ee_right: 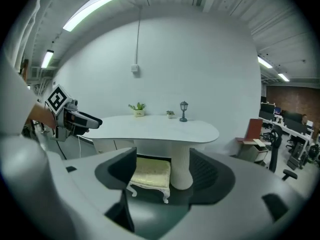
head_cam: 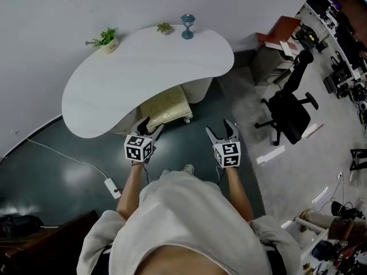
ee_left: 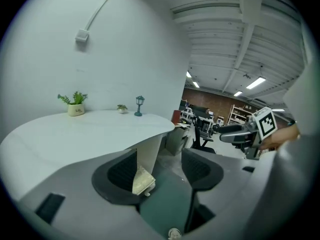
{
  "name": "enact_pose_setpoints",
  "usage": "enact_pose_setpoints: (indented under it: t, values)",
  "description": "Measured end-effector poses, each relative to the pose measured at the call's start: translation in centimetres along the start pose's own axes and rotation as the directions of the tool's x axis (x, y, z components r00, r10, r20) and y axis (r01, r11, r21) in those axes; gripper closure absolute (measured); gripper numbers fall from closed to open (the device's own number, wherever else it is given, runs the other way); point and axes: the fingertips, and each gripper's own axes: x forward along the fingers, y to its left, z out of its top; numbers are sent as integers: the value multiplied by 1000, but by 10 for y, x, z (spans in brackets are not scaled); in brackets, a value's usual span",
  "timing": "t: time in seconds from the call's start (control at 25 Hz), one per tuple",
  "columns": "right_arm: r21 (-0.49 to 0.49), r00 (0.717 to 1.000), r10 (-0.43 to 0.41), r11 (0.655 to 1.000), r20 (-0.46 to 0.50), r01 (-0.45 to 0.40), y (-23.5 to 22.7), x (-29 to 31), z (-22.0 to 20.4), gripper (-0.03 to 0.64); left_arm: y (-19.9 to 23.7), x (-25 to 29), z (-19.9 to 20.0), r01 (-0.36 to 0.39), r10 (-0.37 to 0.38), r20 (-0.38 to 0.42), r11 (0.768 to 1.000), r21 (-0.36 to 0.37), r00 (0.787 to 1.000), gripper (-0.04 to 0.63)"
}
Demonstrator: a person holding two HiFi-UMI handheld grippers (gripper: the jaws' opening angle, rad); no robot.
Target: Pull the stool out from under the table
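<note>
Not started in earnest. Finds the small cream-cushioned stool with white carved legs [head_cam: 167,109] tucked under the near edge of the white kidney-shaped table [head_cam: 143,67], right beside its fluted white pedestal [ee_right: 181,166], only the near end showing past the tabletop. Holds nothing: has the left gripper [head_cam: 151,125] gaping and empty by the stool's near-left corner, apart from it as far as can be judged from above. Carries the right gripper [head_cam: 221,128] equally wide open and bare, off to the stool's right above the dark green floor [head_cam: 57,171]. Leaves everything to do: reach in, clamp the seat edge or a leg, drag clear of the table.
</note>
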Motion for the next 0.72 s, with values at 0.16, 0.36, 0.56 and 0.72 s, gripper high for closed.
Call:
enact_pose_setpoints:
  t: [0.16, 0.36, 0.56, 0.72]
  values:
    - [-32, 997, 76, 997, -13, -77, 45, 25, 15, 304, 34, -39, -17, -57, 57, 3, 998, -39, 998, 321]
    - [-40, 991, 128, 991, -45, -129, 91, 44, 10, 304, 67, -72, -54, -88, 87, -18, 993, -77, 996, 321]
    - [-39, 984, 148, 988, -95, -152, 115, 55, -11, 304, 84, -82, -93, -90, 84, -55, 989, -114, 995, 321]
    - [-53, 975, 171, 982, -145, -180, 119, 60, -41, 304, 88, -76, -119, -102, 91, -83, 987, -128, 992, 321]
